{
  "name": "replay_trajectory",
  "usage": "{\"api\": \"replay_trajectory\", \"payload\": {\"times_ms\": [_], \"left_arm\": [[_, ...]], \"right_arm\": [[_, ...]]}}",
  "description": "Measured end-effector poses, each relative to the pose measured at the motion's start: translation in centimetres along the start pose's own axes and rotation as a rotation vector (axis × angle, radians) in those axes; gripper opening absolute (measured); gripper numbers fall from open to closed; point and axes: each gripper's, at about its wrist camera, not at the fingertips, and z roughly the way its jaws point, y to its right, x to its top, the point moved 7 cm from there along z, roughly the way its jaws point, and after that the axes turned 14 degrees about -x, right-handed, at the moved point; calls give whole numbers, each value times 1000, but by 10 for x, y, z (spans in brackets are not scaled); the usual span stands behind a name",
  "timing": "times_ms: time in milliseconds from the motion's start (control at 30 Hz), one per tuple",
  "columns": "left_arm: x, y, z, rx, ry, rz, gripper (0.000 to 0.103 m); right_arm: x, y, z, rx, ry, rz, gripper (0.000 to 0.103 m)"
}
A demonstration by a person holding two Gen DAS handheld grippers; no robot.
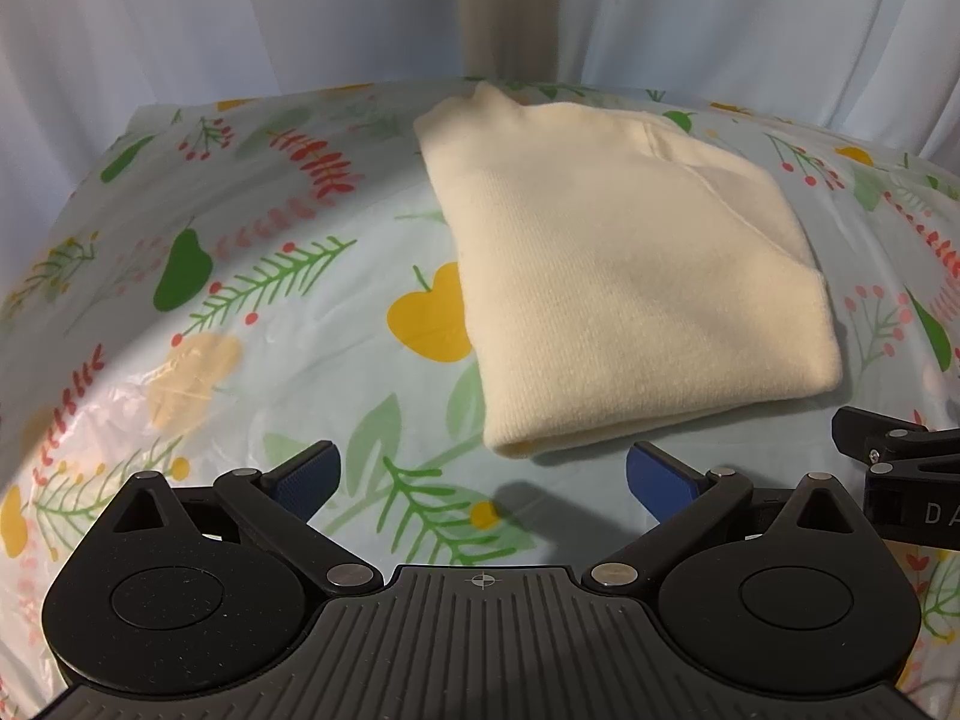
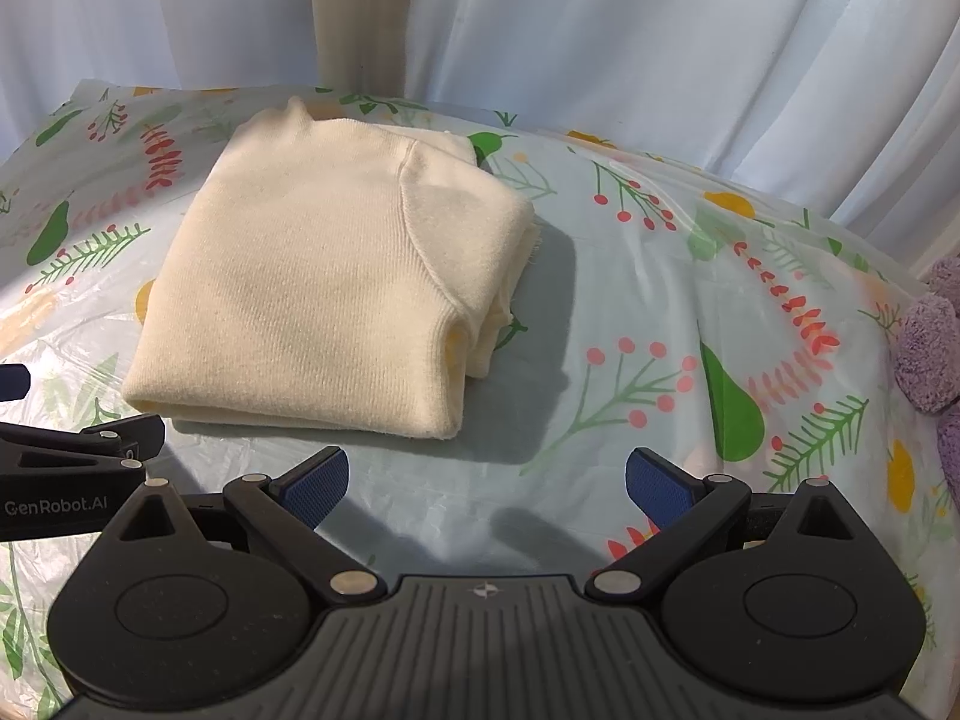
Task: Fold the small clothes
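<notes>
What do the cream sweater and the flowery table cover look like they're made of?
Sweater: probably a soft knit, cotton or wool blend; fine ribbed rows show, matte finish. Table cover: looks like thin plastic sheeting; it is glossy and wrinkled.

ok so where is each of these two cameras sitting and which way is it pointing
Left wrist: on the left gripper, facing forward over the tablecloth at the folded cream sweater; its open fingers show.
Right wrist: on the right gripper, facing likewise; open fingers show.
Shared: sweater, tablecloth, and each glimpses the other gripper.
</notes>
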Motion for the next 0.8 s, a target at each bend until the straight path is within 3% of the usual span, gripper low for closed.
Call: {"api": "replay_trajectory", "payload": {"times_ms": [800], "left_arm": [[1, -1, 4, -3, -5, -5, 103]], "right_arm": [[0, 1, 1, 1, 2, 1, 99]]}}
